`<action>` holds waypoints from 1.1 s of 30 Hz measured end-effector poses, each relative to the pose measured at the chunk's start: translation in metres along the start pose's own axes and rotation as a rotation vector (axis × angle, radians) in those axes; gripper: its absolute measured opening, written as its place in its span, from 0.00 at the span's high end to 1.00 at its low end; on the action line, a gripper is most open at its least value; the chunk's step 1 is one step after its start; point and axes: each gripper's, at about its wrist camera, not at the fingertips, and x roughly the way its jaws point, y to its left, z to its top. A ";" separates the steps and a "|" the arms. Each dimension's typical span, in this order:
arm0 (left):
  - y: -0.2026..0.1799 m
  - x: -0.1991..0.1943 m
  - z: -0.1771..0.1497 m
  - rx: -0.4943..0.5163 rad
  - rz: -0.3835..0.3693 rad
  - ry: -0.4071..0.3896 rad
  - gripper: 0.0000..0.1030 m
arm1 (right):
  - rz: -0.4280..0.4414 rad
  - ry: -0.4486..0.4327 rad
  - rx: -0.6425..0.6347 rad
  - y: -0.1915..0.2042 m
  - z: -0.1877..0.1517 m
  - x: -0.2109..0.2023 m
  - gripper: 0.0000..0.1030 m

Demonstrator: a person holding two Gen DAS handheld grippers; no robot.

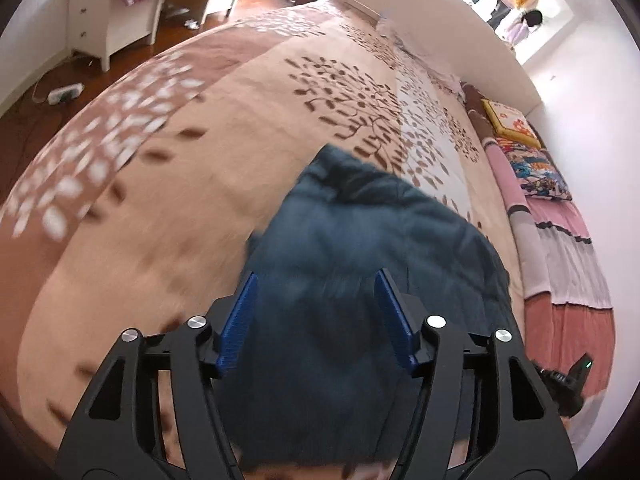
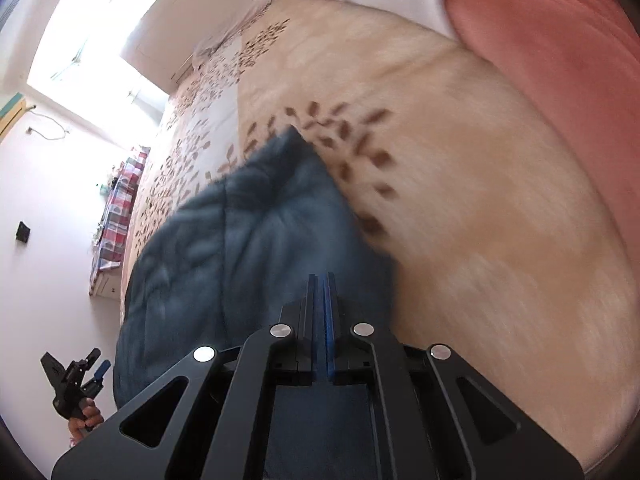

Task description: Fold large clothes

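Note:
A dark blue padded garment (image 1: pixel 360 240) lies bunched on the leaf-patterned beige bedspread (image 1: pixel 200 160). My left gripper (image 1: pixel 316 280) is open above the garment, with nothing between its blue pads. In the right wrist view the same garment (image 2: pixel 240 248) spreads to the left of my right gripper (image 2: pixel 322 280). Its jaws stand closed together over the garment's right edge; whether cloth is pinched between them does not show. The left gripper (image 2: pixel 72 380) shows at the lower left, held in a hand. The right gripper (image 1: pixel 568 384) shows at the lower right of the left wrist view.
A pink and white striped quilt (image 1: pixel 568 280) and cartoon-print cushions (image 1: pixel 540 172) lie along the bed's right side by the wall. A white desk with a checked cloth (image 1: pixel 132 8) stands beyond the bed on the wooden floor. A power strip (image 1: pixel 64 94) lies on the floor.

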 end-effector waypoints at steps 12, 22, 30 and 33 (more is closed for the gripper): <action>0.057 -0.023 -0.108 -0.370 -0.203 0.038 0.21 | 0.259 -0.001 0.296 -0.051 -0.107 -0.037 0.14; 0.022 0.026 -0.104 -0.385 -0.178 0.019 0.20 | 0.307 0.036 0.338 -0.025 -0.096 0.010 0.13; 0.027 0.048 -0.093 -0.509 -0.166 -0.002 0.40 | 0.189 0.020 0.339 -0.013 -0.079 0.040 0.42; 0.028 0.040 -0.090 -0.470 -0.208 -0.010 0.73 | 0.220 0.019 0.331 -0.016 -0.080 0.038 0.64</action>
